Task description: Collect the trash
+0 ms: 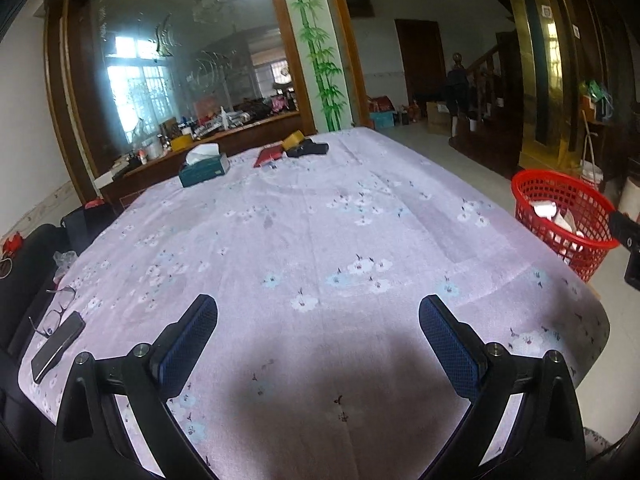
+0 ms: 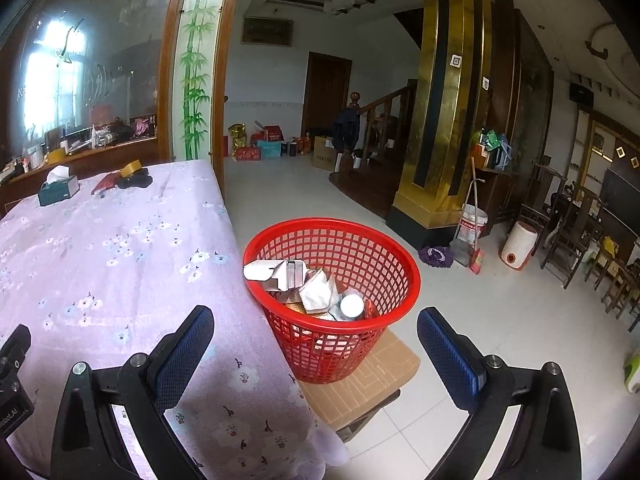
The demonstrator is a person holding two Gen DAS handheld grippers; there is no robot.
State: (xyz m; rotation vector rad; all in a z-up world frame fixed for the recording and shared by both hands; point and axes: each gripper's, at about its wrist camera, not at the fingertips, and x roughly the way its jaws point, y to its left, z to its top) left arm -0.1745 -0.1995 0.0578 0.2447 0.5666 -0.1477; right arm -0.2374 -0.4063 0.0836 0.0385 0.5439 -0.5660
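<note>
While both jaws stand wide and empty, left gripper [image 1: 318, 320] hangs over table [image 1: 304, 216]; right gripper [image 2: 316, 332] faces red basket [image 2: 362, 236] beside table edge, trash [image 2: 320, 288] inside. Tissue box [image 1: 204, 168], glasses [image 1: 56, 312], phone [image 1: 58, 346] on cloth.

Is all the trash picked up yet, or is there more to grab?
Mostly done, it seems. The red basket beside the table already holds crumpled wrappers, a carton and a bottle. Nothing is in hand: the left gripper and right gripper both have open, empty jaws. No loose trash shows on the cloth; what remains are a tissue box, glasses and a phone, likely not trash.
</note>
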